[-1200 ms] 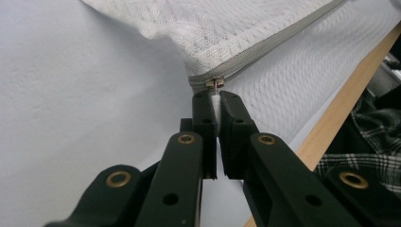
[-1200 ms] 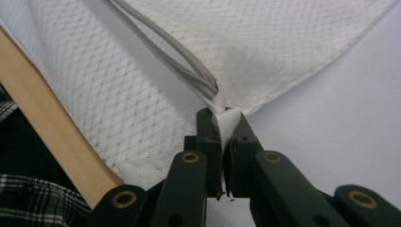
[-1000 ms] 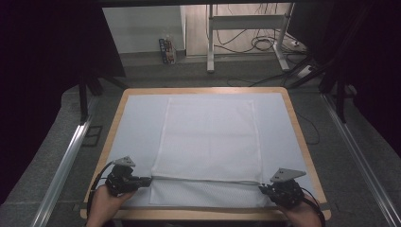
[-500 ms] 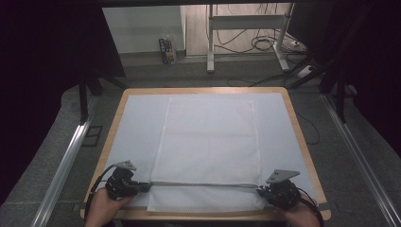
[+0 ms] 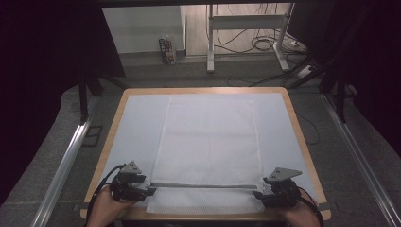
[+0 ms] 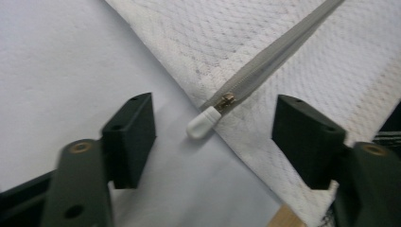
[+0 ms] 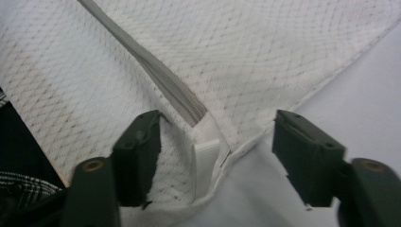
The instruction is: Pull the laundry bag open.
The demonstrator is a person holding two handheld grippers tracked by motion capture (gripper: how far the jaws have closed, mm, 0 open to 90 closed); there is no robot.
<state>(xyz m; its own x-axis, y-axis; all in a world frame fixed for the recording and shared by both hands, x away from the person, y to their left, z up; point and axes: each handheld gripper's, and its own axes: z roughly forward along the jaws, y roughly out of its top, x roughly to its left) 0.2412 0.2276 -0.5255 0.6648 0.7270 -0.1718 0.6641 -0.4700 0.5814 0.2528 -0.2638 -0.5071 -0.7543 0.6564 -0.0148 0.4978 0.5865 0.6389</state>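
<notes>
Low in the high view, both tools, left tool (image 5: pixel 150 191) and right tool (image 5: pixel 256 194), have just opened, releasing the mesh bag (image 5: pixel 208 142), now flat on the tabletop (image 5: pixel 293 123). Left gripper view: zipper pull (image 6: pixel 204 122) lies centre frame between open jaws, untouched. Right gripper view: zipper end (image 7: pixel 206 156) lies lower centre between open jaws.

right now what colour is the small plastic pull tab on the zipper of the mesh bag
White, on a grey zipper; the small plastic pull tab shows best in the left gripper view.
</notes>
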